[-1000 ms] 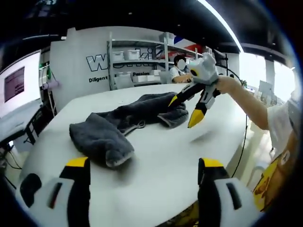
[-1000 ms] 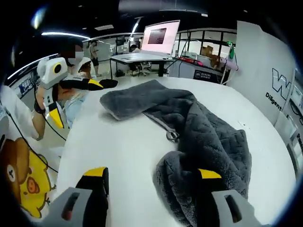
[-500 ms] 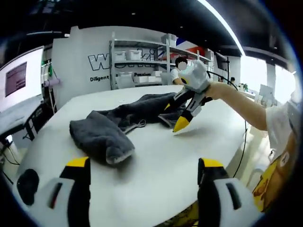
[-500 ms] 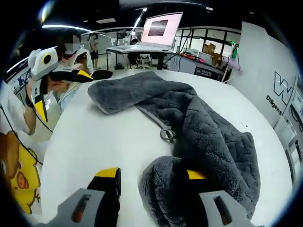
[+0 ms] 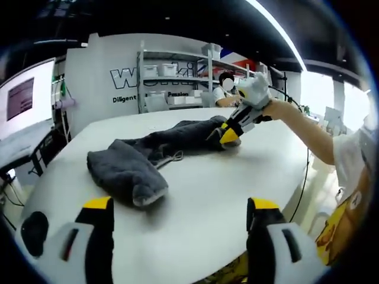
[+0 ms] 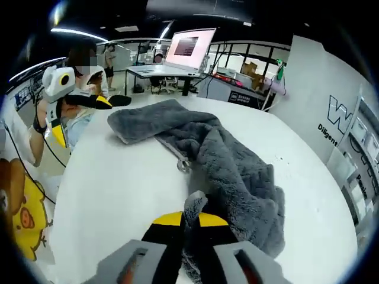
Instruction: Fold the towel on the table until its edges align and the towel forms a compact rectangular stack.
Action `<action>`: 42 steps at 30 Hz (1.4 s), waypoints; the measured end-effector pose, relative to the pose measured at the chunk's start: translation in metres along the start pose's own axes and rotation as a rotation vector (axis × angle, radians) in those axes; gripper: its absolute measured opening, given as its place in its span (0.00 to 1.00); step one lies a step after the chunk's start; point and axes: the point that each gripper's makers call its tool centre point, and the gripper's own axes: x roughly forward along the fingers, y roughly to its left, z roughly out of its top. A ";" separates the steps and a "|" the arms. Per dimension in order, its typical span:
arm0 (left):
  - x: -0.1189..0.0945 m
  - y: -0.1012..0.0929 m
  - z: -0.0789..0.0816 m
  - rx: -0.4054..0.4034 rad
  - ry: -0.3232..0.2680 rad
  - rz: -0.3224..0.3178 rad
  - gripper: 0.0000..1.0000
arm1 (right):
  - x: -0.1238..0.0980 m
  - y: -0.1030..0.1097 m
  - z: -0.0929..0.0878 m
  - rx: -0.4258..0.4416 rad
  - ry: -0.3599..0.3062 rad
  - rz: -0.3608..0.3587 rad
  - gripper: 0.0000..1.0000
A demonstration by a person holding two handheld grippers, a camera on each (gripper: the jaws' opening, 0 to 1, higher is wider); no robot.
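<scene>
Grey towel (image 6: 237, 171) edge pinched by right gripper (image 6: 189, 222) (jaws closed).

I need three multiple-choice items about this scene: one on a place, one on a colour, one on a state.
1. Where does the towel lie?
A. on the white table
B. on the floor
C. on a shelf

2. What colour is the towel?
A. red
B. dark grey
C. yellow

3. How is the right gripper?
A. wide open
B. lying on the table
C. shut on the towel

Key: 1 A, the towel is spread on the tabletop; 2 B, its pile is dark grey; 3 C, its yellow tips pinch a towel fold.
</scene>
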 end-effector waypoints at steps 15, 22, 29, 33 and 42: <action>0.003 -0.004 0.005 0.009 -0.002 -0.013 0.97 | -0.121 -0.074 0.022 0.015 -0.179 -0.336 0.06; 0.001 -0.003 0.007 0.009 -0.007 -0.011 0.97 | -0.152 -0.090 0.036 -0.012 -0.247 -0.436 0.06; 0.001 -0.003 0.006 0.008 -0.006 -0.011 0.96 | -0.176 -0.101 0.041 -0.013 -0.292 -0.516 0.06; 0.002 -0.003 0.005 0.008 -0.006 -0.014 0.96 | -0.187 -0.105 0.038 -0.008 -0.297 -0.546 0.06; 0.005 -0.007 0.003 0.008 -0.009 -0.025 0.96 | -0.195 -0.105 0.011 -0.004 -0.244 -0.543 0.06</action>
